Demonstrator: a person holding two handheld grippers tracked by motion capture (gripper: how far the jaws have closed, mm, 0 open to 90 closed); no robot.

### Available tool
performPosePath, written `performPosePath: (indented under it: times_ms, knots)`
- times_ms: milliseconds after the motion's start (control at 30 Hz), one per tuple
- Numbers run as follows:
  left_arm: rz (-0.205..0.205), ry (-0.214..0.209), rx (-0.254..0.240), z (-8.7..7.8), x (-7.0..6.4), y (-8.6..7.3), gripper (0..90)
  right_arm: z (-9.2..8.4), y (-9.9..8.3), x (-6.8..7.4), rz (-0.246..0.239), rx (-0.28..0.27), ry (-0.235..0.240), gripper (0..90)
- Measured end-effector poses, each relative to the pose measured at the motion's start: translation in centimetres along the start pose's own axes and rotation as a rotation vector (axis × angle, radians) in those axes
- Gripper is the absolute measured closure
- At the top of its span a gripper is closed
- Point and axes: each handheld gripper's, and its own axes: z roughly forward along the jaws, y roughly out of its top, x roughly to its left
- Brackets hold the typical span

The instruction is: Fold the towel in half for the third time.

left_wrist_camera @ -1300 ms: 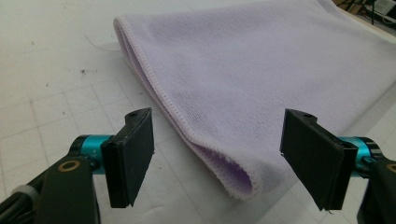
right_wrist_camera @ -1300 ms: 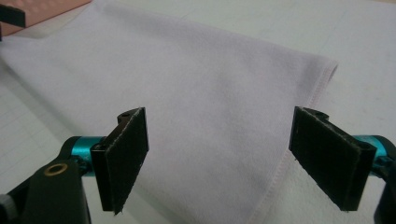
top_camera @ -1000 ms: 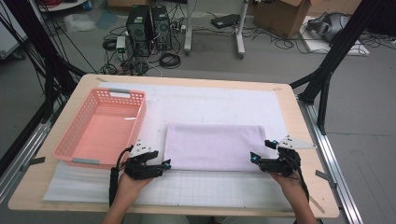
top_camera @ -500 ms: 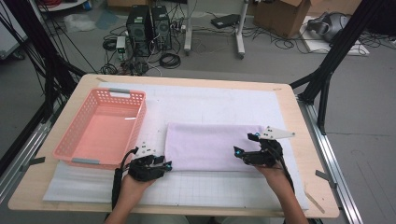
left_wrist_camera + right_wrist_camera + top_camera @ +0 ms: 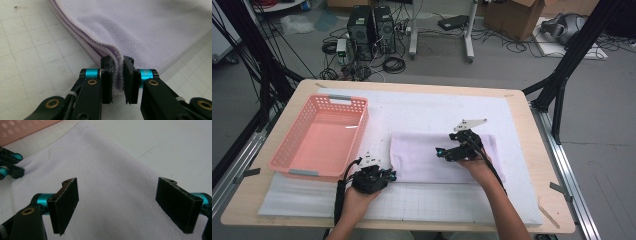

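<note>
A folded lilac towel (image 5: 422,155) lies on the white mat in the middle of the table. My left gripper (image 5: 387,176) is at the towel's near left corner, shut on the folded edge of the towel (image 5: 140,32), which bunches between the jaws (image 5: 117,77). My right gripper (image 5: 443,152) hovers over the middle of the towel (image 5: 112,182), its jaws wide open with nothing between them. The left gripper (image 5: 12,167) also shows at the far left of the right gripper view.
A pink plastic basket (image 5: 319,137) stands empty at the left of the mat, close to my left gripper. The white gridded mat (image 5: 437,205) covers most of the wooden table (image 5: 542,150). Cables and computers sit on the floor beyond the far edge.
My right gripper has let go of the towel's right end and moved left over the towel's middle, jaws now open. The left gripper has stayed at the left corner.
</note>
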Motion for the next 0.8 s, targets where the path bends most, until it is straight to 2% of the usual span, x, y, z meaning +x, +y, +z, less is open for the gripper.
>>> performPosePath:
  times_ms: [33,233,333,500,633,700,800]
  knots:
    - [0.001,0.0,0.001,0.0,0.0,0.0,78.8,0.5,0.4,-0.1,0.0,0.014,0.005,17.6]
    - [-0.004,-0.004,-0.01,0.0,0.2,0.0,79.6,3.1,2.6,-0.4,0.007,0.01,0.026,19.1]
    - [-0.013,-0.004,-0.012,-0.1,0.2,0.0,79.8,4.5,3.7,-0.2,-0.019,0.035,0.035,24.3]
    - [-0.021,-0.005,-0.015,-0.2,0.2,-0.1,80.2,7.1,5.1,0.2,-0.033,0.084,0.031,30.2]
    - [-0.028,-0.007,-0.016,-0.4,0.3,-0.1,80.4,9.0,6.1,0.7,-0.058,0.12,0.038,31.1]
    - [-0.03,-0.003,-0.019,-0.4,0.4,-0.1,80.5,9.8,6.5,1.1,-0.076,0.12,0.042,34.7]
    - [-0.037,-0.006,-0.019,-0.5,0.3,-0.2,80.7,11.3,6.9,1.5,-0.082,0.146,0.051,35.3]
